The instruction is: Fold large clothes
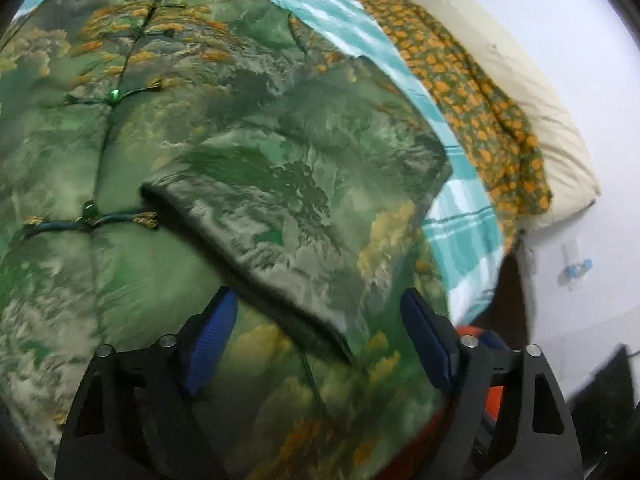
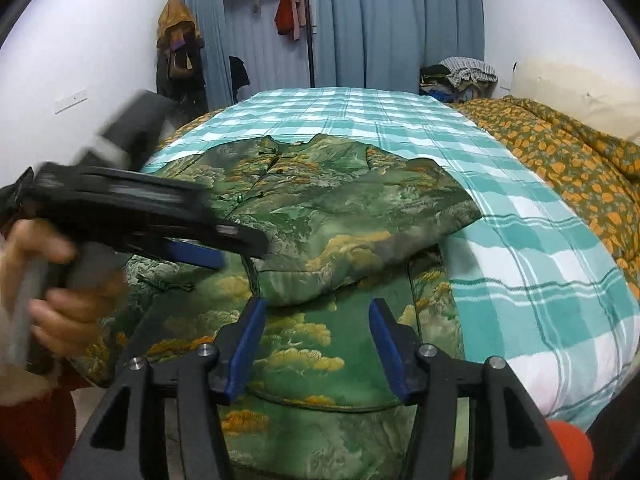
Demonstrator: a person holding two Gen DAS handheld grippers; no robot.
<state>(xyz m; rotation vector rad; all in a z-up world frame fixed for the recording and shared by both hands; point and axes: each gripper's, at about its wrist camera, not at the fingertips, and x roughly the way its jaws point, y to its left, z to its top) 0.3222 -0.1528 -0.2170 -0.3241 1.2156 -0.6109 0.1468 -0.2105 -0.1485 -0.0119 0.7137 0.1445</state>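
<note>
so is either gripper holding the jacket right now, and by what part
Nothing is held. The left gripper and right gripper both hang open above the green jacket, with its sleeve lying folded across the front.

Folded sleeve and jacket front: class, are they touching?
Touching. The right wrist view shows the sleeve folded across and lying flat on the jacket front, with no gap beneath it.

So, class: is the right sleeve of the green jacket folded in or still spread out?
Folded in. The sleeve lies across the front of the jacket, its cuff near the centre, not out on the checked blanket.
</note>
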